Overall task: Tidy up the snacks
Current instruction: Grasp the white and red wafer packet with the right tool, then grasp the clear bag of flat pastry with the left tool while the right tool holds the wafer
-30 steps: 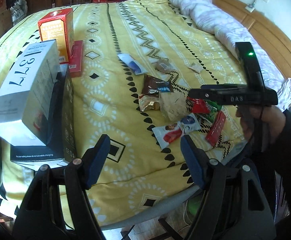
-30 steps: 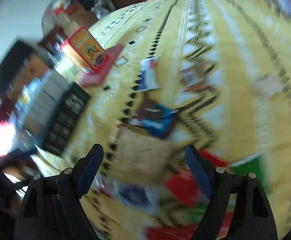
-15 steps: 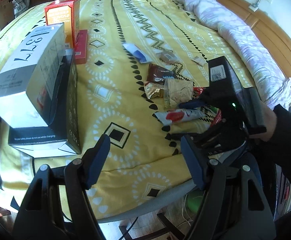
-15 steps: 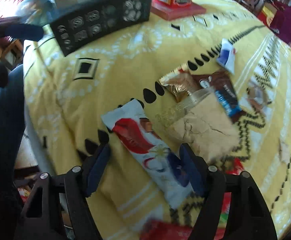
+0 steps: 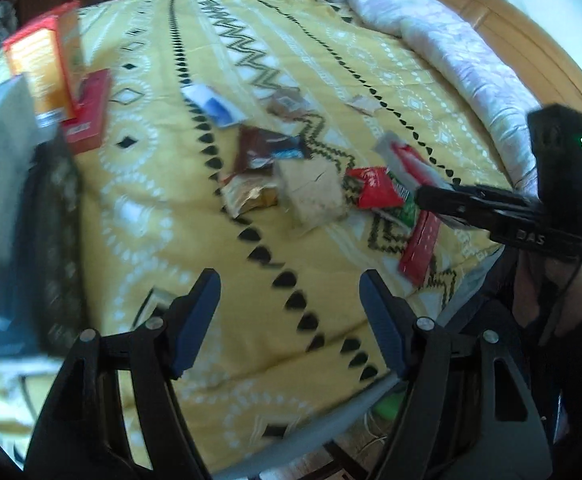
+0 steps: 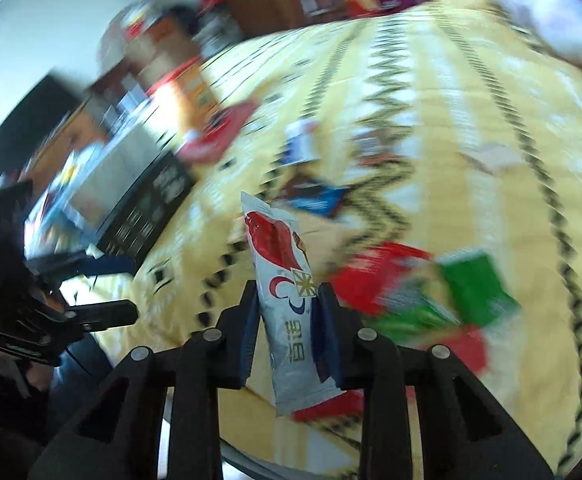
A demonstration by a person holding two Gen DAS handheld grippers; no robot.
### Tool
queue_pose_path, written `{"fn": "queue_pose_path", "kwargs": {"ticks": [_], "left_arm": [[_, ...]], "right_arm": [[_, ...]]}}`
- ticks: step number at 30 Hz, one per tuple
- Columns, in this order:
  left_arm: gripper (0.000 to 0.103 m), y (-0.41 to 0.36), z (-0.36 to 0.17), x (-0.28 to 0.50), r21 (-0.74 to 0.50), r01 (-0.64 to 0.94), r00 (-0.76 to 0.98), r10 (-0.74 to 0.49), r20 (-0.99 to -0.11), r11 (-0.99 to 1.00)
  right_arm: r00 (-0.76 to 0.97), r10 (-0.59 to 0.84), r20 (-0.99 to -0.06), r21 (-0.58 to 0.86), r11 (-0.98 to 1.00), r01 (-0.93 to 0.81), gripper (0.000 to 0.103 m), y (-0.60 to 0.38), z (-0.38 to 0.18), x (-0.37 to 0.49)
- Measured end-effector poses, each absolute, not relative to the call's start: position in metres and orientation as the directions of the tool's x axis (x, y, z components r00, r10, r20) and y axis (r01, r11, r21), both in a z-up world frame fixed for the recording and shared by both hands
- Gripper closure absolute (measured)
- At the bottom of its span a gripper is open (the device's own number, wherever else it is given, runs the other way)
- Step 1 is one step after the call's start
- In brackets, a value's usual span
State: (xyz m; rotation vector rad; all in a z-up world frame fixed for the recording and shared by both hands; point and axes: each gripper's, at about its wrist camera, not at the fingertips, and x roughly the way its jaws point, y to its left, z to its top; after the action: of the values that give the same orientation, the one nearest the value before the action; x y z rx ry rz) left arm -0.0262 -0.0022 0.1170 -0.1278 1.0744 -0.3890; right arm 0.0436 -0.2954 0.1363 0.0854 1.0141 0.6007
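My right tongs (image 6: 287,320) have just been closing, and they are now clamped on the white-and-red snack packet (image 6: 281,264), which stands between the blue pads and clear of the yellow bedspread (image 6: 471,140). I take the snack pile (image 5: 331,184) in the middle of that bedspread as my landmark. The packet is lifted off the pile's near edge. Its long axis runs straight out along my fingers, with the red end pointing away from me and the lower end hanging past the pads toward the bed's edge. My left tongs (image 5: 291,320) stand apart and empty, held over bare cloth on the near side of the pile.

The stack of boxes (image 6: 139,184) lies to the left of the pile, across open bedspread. If the packet belongs there, I judge the coming move to be a leftward carry. My left hand is nearer those boxes, but only my right holds anything.
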Motion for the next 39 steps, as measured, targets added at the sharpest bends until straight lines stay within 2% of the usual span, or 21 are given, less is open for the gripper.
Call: {"fn": "queue_pose_path", "kwargs": {"ticks": [5, 8, 9, 11, 12, 14, 19, 22, 23, 28, 33, 37, 39], "left_arm": [[0.033, -0.021, 0.082, 0.023, -0.308, 0.211, 0.358, -0.367, -0.859, 0.928], [0.033, -0.043, 0.069, 0.034, -0.302, 0.234, 0.321, -0.367, -0.873, 0.924], [0.034, -0.049, 0.067, 0.034, -0.341, 0.253, 0.301, -0.409, -0.862, 0.905], [0.036, -0.057, 0.074, 0.03, -0.507, 0.312, 0.249, -0.584, -0.773, 0.803], [0.038, -0.058, 0.079, 0.026, -0.553, 0.326, 0.241, -0.633, -0.736, 0.767], [0.038, -0.055, 0.088, 0.018, -0.573, 0.351, 0.246, -0.664, -0.706, 0.74], [0.038, -0.042, 0.113, 0.002, -0.388, 0.394, 0.358, -0.528, -0.77, 0.833], [0.037, -0.041, 0.126, -0.001, -0.287, 0.43, 0.423, -0.472, -0.774, 0.856], [0.037, -0.043, 0.128, 0.0, -0.244, 0.445, 0.446, -0.449, -0.775, 0.862], [0.029, -0.071, 0.112, 0.032, -0.04, 0.559, 0.482, -0.364, -0.797, 0.829], [0.025, -0.094, 0.086, 0.046, 0.098, 0.636, 0.481, -0.295, -0.826, 0.765], [0.021, -0.097, 0.071, 0.05, 0.09, 0.642, 0.44, -0.269, -0.857, 0.762], [0.021, -0.096, 0.074, 0.042, 0.011, 0.653, 0.353, -0.292, -0.889, 0.757]], "right_arm": [[0.418, 0.376, -0.827, 0.305, 0.925, -0.228, 0.071, -0.341, 0.116, 0.052], [0.388, 0.321, -0.864, 0.263, 0.945, -0.196, 0.068, -0.346, 0.1, 0.051], [0.384, 0.321, -0.866, 0.257, 0.944, -0.209, 0.067, -0.342, 0.098, 0.051], [0.388, 0.322, -0.864, 0.252, 0.942, -0.221, 0.061, -0.339, 0.096, 0.052], [0.389, 0.331, -0.86, 0.265, 0.94, -0.215, 0.06, -0.339, 0.096, 0.054], [0.394, 0.336, -0.855, 0.271, 0.939, -0.212, 0.06, -0.339, 0.094, 0.057], [0.397, 0.348, -0.849, 0.286, 0.935, -0.209, 0.06, -0.35, 0.084, 0.057], [0.405, 0.357, -0.842, 0.292, 0.932, -0.216, 0.049, -0.348, 0.083, 0.055], [0.407, 0.357, -0.841, 0.291, 0.932, -0.216, 0.049, -0.348, 0.083, 0.055], [0.422, 0.351, -0.836, 0.285, 0.934, -0.213, 0.047, -0.348, 0.08, 0.055], [0.428, 0.353, -0.832, 0.289, 0.934, -0.209, 0.047, -0.349, 0.079, 0.054], [0.429, 0.358, -0.829, 0.297, 0.933, -0.204, 0.047, -0.351, 0.079, 0.054], [0.43, 0.358, -0.829, 0.298, 0.933, -0.203, 0.047, -0.351, 0.079, 0.054]]}}
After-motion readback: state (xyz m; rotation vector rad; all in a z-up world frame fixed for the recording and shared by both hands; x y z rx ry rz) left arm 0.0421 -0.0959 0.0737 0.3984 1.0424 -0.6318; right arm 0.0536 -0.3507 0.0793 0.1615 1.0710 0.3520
